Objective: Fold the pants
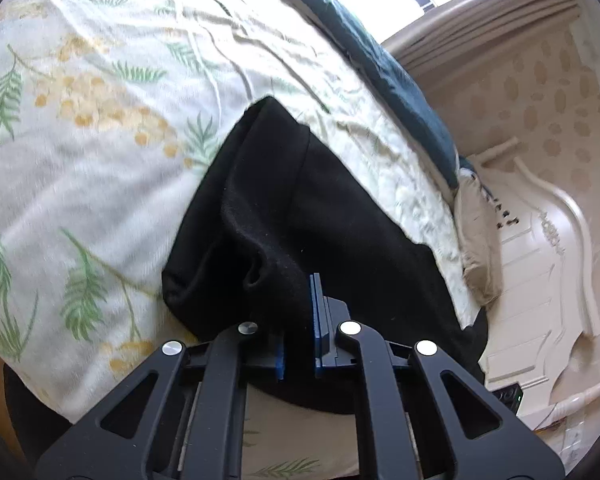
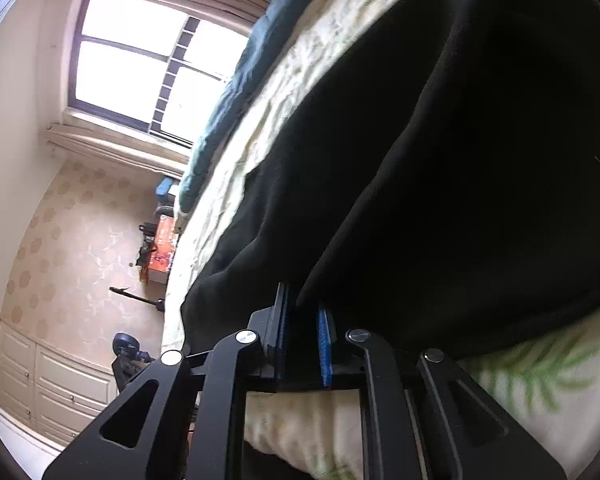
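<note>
Two grippers are clamped on the same black pants [image 1: 300, 216], one at each hand. Your left gripper [image 1: 298, 316] has its blue pads [image 1: 318, 308] drawn close together with a bunched fold of the dark cloth pinched between them, right at the near edge of the garment. Your right gripper [image 2: 302, 320] is rolled well over to one side, so its view is tilted; its jaws are likewise drawn close, and an edge of the pants [image 2: 440, 160] runs down into the narrow gap between the pads.

Beyond your left gripper, the pants lie on the bed [image 1: 100, 168], spread away from you in a long dark shape that narrows toward a folded far end. Part of the cloth hangs over the bed's near edge. The bedcover under them is pale with green fronds and yellow blossoms, and it is rumpled.

Past the pants, along the far side of the bed, lies a dark blue quilt [image 1: 400, 92]. A beige pillow [image 1: 476, 240] sits at the bed's end, beside the white headboard [image 1: 548, 264].

Farthest off, your right view shows a bright window [image 2: 140, 68] with curtains, patterned wallpaper below it, an orange box [image 2: 162, 248] near the bed, and white drawers [image 2: 52, 388] low in the corner.
</note>
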{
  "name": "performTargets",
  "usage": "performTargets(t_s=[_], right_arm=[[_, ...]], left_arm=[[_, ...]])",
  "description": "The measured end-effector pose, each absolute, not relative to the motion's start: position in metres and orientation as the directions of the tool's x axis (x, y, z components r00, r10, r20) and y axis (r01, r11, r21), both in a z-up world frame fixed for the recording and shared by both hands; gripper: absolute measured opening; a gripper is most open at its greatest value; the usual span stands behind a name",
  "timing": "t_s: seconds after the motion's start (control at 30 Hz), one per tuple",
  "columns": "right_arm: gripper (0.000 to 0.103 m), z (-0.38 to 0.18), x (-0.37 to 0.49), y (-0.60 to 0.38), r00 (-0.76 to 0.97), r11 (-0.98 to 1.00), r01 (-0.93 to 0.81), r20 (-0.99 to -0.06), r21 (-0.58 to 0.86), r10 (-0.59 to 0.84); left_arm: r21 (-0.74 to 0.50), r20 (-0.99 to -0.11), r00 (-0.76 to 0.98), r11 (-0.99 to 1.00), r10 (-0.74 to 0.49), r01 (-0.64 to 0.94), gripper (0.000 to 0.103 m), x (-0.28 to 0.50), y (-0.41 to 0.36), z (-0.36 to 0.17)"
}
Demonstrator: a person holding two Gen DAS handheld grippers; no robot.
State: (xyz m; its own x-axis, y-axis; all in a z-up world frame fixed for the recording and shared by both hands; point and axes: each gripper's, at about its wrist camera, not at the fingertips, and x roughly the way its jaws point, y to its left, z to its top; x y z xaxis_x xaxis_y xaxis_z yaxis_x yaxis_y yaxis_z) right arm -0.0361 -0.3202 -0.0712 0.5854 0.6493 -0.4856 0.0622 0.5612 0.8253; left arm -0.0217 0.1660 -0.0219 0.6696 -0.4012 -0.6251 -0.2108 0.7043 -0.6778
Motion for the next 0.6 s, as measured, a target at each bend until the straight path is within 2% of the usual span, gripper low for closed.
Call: performTargets(t_s=[0.2,0.33,0.43,0.47,0.53,0.57,0.6], right_arm=[[0.010,-0.086,-0.054,-0.319,0.548,0.565,0.077,-0.508,0.821,0.664],[0.010,-0.092,-0.053,-0.325,0.539,0.524,0.063,-0.470,0.850,0.698],[0.016,-0.086,-0.055,-0.334,0.528,0.518,0.061,-0.468,0.853,0.708],[0.018,-0.084,-0.057,-0.341,0.529,0.528,0.061,-0.476,0.847,0.703],[0.030,-0.070,-0.062,-0.359,0.562,0.574,0.066,-0.506,0.816,0.655],[0.043,-0.064,-0.061,-0.370,0.584,0.596,0.076,-0.520,0.799,0.623],[0.050,-0.054,-0.064,-0.392,0.625,0.624,0.098,-0.536,0.776,0.568]], left_arm=[[-0.694,-0.624,0.659,0.686,-0.420,-0.219,0.009,-0.022,0.177,-0.039],[-0.701,-0.610,0.652,0.691,-0.451,-0.178,0.010,-0.021,0.178,-0.038],[-0.658,-0.633,0.640,0.738,-0.435,-0.149,0.015,-0.026,0.171,-0.029],[-0.627,-0.647,0.637,0.768,-0.420,-0.131,0.017,-0.032,0.167,-0.024],[-0.592,-0.656,0.638,0.799,-0.403,-0.103,0.032,-0.042,0.162,-0.015],[-0.577,-0.654,0.644,0.812,-0.397,-0.086,0.034,-0.049,0.158,-0.009],[-0.563,-0.653,0.651,0.823,-0.388,-0.075,0.040,-0.056,0.155,-0.002]])
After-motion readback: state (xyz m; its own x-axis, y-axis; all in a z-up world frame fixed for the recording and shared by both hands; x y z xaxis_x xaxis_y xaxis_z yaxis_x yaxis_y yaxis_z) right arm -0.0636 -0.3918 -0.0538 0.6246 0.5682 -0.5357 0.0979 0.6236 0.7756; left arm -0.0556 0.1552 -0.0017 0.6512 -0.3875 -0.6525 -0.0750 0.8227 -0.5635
